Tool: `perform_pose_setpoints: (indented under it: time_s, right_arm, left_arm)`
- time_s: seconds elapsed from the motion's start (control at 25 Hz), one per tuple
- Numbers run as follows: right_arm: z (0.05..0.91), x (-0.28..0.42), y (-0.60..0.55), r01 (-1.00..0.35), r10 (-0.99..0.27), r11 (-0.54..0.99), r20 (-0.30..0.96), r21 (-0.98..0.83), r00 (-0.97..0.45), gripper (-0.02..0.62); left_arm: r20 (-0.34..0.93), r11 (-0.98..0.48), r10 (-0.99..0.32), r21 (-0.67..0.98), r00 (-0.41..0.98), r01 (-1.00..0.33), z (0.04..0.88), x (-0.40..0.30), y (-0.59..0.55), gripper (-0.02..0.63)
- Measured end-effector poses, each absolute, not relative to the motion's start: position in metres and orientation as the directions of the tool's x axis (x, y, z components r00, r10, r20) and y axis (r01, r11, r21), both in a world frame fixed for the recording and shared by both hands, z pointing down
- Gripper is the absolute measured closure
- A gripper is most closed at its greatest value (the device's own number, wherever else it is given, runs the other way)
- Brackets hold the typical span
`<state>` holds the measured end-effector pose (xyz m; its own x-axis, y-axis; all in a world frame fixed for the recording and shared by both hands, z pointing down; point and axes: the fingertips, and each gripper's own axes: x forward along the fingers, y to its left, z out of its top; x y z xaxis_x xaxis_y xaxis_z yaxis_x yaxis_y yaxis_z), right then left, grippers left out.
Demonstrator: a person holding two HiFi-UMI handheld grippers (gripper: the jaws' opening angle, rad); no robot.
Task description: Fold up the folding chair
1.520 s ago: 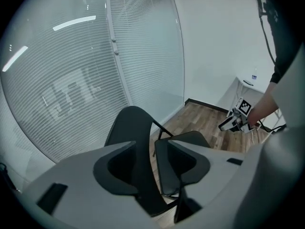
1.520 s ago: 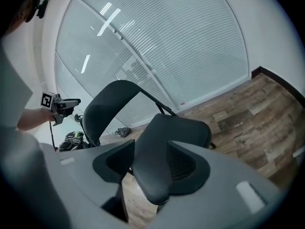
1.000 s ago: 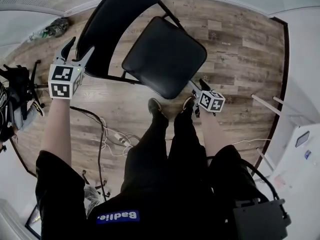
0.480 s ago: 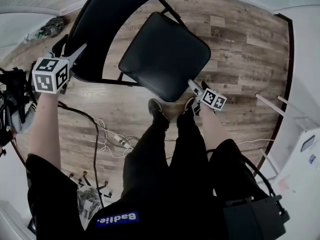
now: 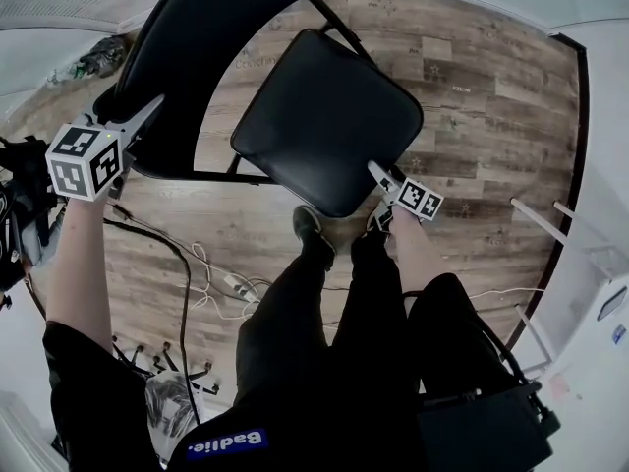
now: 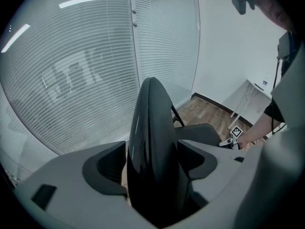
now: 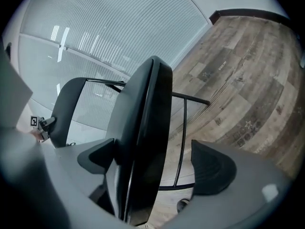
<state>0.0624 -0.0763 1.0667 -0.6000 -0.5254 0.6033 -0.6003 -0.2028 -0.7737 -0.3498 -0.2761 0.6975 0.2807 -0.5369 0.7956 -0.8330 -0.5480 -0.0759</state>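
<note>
The black folding chair stands unfolded on the wood floor, its backrest (image 5: 187, 57) at the upper left and its seat (image 5: 329, 111) in the middle. My left gripper (image 5: 138, 106) straddles the backrest's side edge. In the left gripper view the backrest (image 6: 152, 128) stands edge-on between the jaws of that gripper (image 6: 152, 161), which have just been opening. My right gripper (image 5: 381, 175) is at the seat's near right corner. The seat (image 7: 147, 128) lies beside one jaw of the right gripper (image 7: 157, 163), with floor showing before the other. These jaws have also just been opening.
The person's shoes (image 5: 310, 226) stand just in front of the seat. Cables (image 5: 211, 273) trail over the floor at the left, near dark equipment (image 5: 25, 195). White table legs (image 5: 550, 219) are at the right. Window blinds (image 6: 71, 70) lie behind the chair.
My left gripper has slid left and lower along the backrest's edge. The right gripper has closed in on the seat's corner, which now sits between its jaws.
</note>
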Motion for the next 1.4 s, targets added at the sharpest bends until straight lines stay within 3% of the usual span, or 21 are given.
perform_pose_setpoints:
  time_s: [0.28, 0.36, 0.44, 1.4]
  right_arm:
    - [1.068, 0.042, -0.079, -0.467, -0.524, -0.176, 0.484, -0.866, -0.700, 0.134]
    - [1.063, 0.033, -0.079, -0.442, -0.505, -0.162, 0.459, -0.882, -0.731, 0.227]
    - [1.062, 0.033, -0.080, -0.418, -0.516, -0.178, 0.446, -0.891, -0.731, 0.249]
    - [0.994, 0.025, -0.074, -0.441, -0.484, -0.252, 0.507, -0.862, -0.714, 0.261]
  left_arm:
    - [0.816, -0.588, -0.508, -0.096, 0.274, -0.803, 0.706, -0.343, -0.274, 0.296]
    - [0.816, -0.578, -0.510, -0.092, 0.271, -0.811, 0.704, -0.343, -0.275, 0.320]
    - [0.817, -0.565, -0.512, -0.088, 0.265, -0.820, 0.703, -0.343, -0.276, 0.326]
    - [0.812, -0.567, -0.508, -0.064, 0.288, -0.821, 0.645, -0.310, -0.244, 0.394]
